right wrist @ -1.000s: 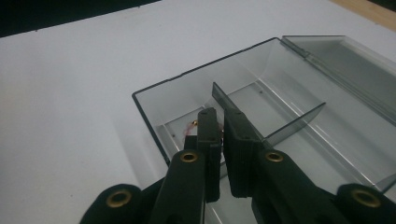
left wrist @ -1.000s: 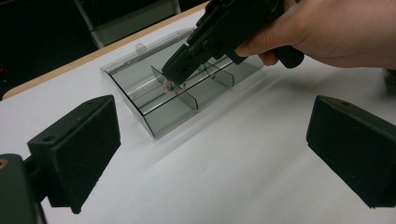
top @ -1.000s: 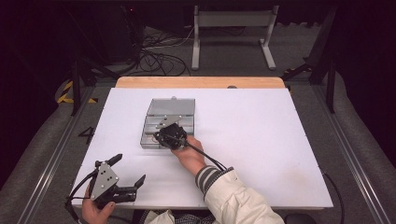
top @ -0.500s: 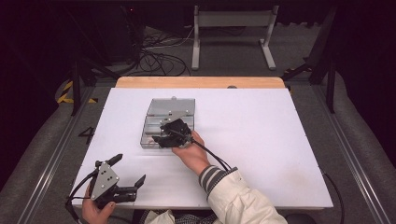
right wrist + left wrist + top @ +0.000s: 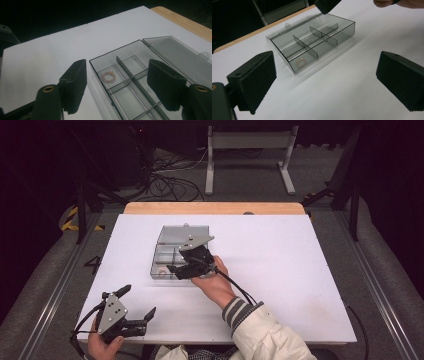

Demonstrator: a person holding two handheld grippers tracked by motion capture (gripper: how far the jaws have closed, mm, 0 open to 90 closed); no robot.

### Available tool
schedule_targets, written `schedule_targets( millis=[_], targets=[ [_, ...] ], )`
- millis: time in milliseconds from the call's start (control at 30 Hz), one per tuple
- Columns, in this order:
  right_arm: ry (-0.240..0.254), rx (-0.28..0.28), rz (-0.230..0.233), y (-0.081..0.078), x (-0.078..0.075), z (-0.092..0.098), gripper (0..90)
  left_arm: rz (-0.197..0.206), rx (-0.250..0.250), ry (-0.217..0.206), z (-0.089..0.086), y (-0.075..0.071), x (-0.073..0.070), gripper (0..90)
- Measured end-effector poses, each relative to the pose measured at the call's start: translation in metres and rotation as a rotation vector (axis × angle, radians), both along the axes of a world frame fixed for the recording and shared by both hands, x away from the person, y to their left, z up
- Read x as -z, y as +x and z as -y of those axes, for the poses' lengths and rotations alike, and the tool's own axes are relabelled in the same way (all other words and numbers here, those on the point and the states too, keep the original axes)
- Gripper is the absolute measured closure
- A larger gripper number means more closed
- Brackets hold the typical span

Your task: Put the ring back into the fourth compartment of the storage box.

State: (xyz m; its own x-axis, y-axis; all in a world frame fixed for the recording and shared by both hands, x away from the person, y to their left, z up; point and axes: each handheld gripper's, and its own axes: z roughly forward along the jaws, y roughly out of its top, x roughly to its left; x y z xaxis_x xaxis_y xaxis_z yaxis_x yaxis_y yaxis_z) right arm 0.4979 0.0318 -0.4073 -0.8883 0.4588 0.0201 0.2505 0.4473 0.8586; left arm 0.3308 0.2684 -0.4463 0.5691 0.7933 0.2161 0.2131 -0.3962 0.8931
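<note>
The right gripper (image 5: pixel 176 268) is hanging over a see-through grey plastic box with thin dividers (image 5: pixel 165 252). Its flat black jaws have just been opening and are holding nothing. Below and between them, in a corner compartment, a small round bracelet of pink beads (image 5: pixel 108 75) is lying. The box's clear lid (image 5: pixel 180 56) is lying open, flat behind it. The left gripper (image 5: pixel 136 307) is resting near the table's front edge, well apart from the box, jaws wide and empty. The smooth white table (image 5: pixel 300 265) has a wooden far edge (image 5: pixel 215 208). The grey floor is showing a number 4 (image 5: pixel 93 265).
</note>
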Motion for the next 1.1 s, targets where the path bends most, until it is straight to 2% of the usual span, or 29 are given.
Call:
schedule_targets(
  millis=[267,700,833,900,1100],
  targets=[
    [0.018,-0.011,0.018,-0.007,-0.010,0.013,22.8,-0.003,0.000,-0.003,0.000,0.000,0.000,3.4],
    [0.034,-0.022,0.054,-0.013,-0.019,0.026,15.9,-0.005,-0.001,-0.002,0.001,0.001,0.001,3.4],
    [0.032,-0.021,0.057,-0.014,-0.022,0.030,9.7,0.001,-0.001,0.000,0.000,0.001,0.000,3.3],
    [0.028,-0.022,0.065,-0.015,-0.024,0.034,6.1,0.000,-0.001,0.001,0.000,0.001,0.000,3.3],
    [0.022,-0.007,0.072,-0.018,-0.032,0.053,3.1,-0.001,-0.002,-0.001,0.000,0.001,0.000,3.3]
  ],
)
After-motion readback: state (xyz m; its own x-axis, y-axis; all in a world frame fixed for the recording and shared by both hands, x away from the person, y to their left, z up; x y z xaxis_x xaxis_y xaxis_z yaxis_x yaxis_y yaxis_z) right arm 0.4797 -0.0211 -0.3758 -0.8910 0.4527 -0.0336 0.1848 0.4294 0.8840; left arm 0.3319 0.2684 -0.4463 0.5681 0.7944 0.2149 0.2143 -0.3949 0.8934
